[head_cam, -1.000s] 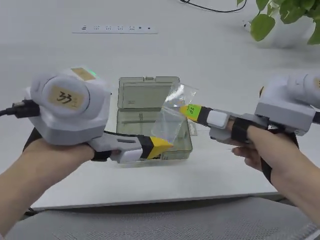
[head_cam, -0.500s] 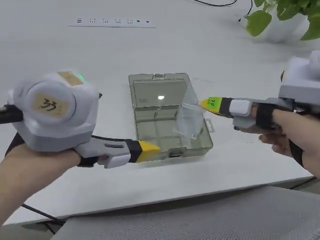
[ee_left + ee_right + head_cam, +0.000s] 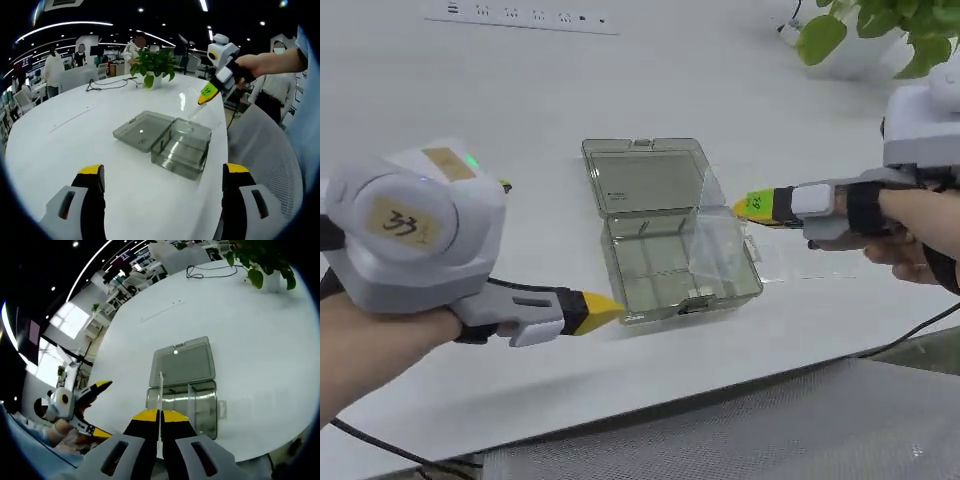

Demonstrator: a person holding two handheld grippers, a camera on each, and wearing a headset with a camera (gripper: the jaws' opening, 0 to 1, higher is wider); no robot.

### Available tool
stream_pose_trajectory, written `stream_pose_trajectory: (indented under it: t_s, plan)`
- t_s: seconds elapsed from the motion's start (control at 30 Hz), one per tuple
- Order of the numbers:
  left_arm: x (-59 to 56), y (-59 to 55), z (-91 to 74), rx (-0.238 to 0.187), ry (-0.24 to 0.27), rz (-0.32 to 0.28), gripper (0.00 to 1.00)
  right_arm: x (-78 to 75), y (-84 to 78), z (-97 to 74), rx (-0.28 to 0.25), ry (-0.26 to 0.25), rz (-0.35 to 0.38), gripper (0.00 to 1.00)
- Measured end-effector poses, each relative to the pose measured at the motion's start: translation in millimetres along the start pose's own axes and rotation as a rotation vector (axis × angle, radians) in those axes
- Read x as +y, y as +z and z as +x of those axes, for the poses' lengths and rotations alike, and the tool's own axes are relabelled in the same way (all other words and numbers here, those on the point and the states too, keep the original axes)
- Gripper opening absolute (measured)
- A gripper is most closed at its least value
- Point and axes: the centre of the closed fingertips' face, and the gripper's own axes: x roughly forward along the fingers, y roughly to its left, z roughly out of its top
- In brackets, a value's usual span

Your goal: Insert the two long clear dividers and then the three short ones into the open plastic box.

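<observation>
The open smoky plastic box (image 3: 620, 262) lies mid-table with its lid (image 3: 645, 178) folded back. My right gripper (image 3: 752, 206) is shut on a clear plastic piece (image 3: 716, 240), which hangs over the box's right side. In the right gripper view that piece (image 3: 160, 390) appears edge-on between the shut jaws (image 3: 160, 416), above the box (image 3: 182, 396). My left gripper (image 3: 602, 309) is open and holds nothing, just left of the box's front corner. The left gripper view has its two fingers (image 3: 92, 176) wide apart, the box (image 3: 182, 145) ahead and the right gripper (image 3: 207, 92) beyond.
Faint clear pieces (image 3: 798, 262) lie on the white table right of the box. A power strip (image 3: 515, 17) sits at the far edge and a potted plant (image 3: 860, 30) at the far right. The table's front edge (image 3: 720, 385) runs close below the box.
The clear piece has moved right and down over the box's right side in the right gripper. The left gripper has come away from it and now sits left of the box.
</observation>
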Motion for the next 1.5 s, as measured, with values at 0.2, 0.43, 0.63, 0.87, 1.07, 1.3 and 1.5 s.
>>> stream_pose_trajectory:
  t_s: [0.2,0.43,0.63,0.87,1.07,1.3,1.5]
  plan:
    - [12.4,-6.0,-1.3,-0.012,-0.032,-0.017,1.0,-2.2,4.9,10.8,0.072,-0.065,0.001,0.02]
    - [24.5,-15.7,-3.6,-0.027,-0.05,-0.05,1.0,-1.5,0.8,23.6,0.163,-0.111,0.015,0.02]
    - [29.0,-23.0,-4.4,-0.036,-0.06,-0.078,0.99,-3.8,-1.5,35.7,0.224,-0.134,0.024,0.02]
    - [34.8,-28.5,-4.9,-0.05,-0.057,-0.103,0.99,-9.6,-6.8,44.8,0.292,-0.165,0.009,0.02]
    - [35.7,-32.9,-4.1,-0.057,-0.056,-0.125,0.98,-8.5,-13.0,47.8,0.327,-0.192,-0.007,0.02]
    - [38.4,-38.7,-5.5,-0.061,-0.053,-0.146,0.97,-6.7,-20.2,53.5,0.362,-0.206,-0.028,0.02]
    - [43.2,-43.3,-6.5,-0.059,-0.046,-0.157,0.97,-11.6,-23.0,55.1,0.374,-0.227,-0.029,0.02]
